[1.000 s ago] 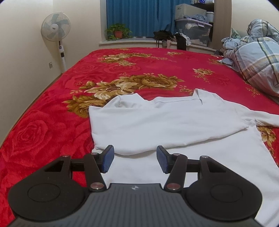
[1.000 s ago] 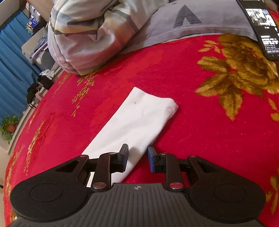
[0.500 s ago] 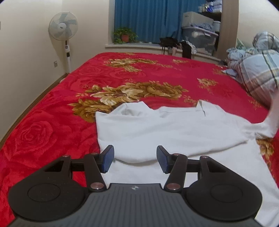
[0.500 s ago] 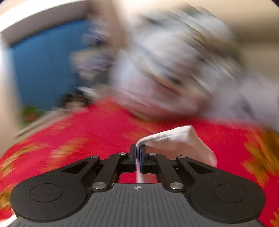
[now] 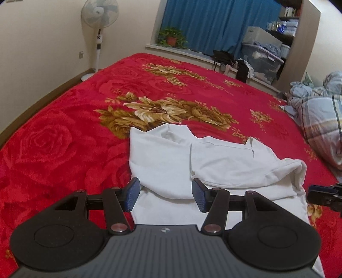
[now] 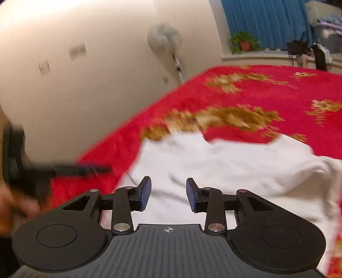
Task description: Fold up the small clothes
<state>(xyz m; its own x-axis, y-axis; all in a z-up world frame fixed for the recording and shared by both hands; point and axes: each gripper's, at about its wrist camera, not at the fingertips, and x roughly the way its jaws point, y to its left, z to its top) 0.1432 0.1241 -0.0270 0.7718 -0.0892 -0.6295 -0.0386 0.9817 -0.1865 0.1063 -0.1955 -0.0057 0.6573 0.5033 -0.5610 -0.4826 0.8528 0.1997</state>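
A white collared shirt lies on the red flowered blanket, both sleeves folded in over its body; the right sleeve rests crumpled on top. My left gripper hovers open just above the shirt's lower part, nothing between its pads. My right gripper is over the same shirt; its jaws are opening and nothing is between them. Its tip also shows at the right edge of the left wrist view. The right wrist view is blurred by motion.
A plaid quilt is heaped at the bed's right side. A standing fan is by the left wall. A potted plant and storage boxes line the far window ledge. A hand holds the left gripper.
My right gripper shut on the outstretched right sleeve, swung it left across the shirt and let go; the sleeve now lies on the body. My left gripper rose a little and rolled.
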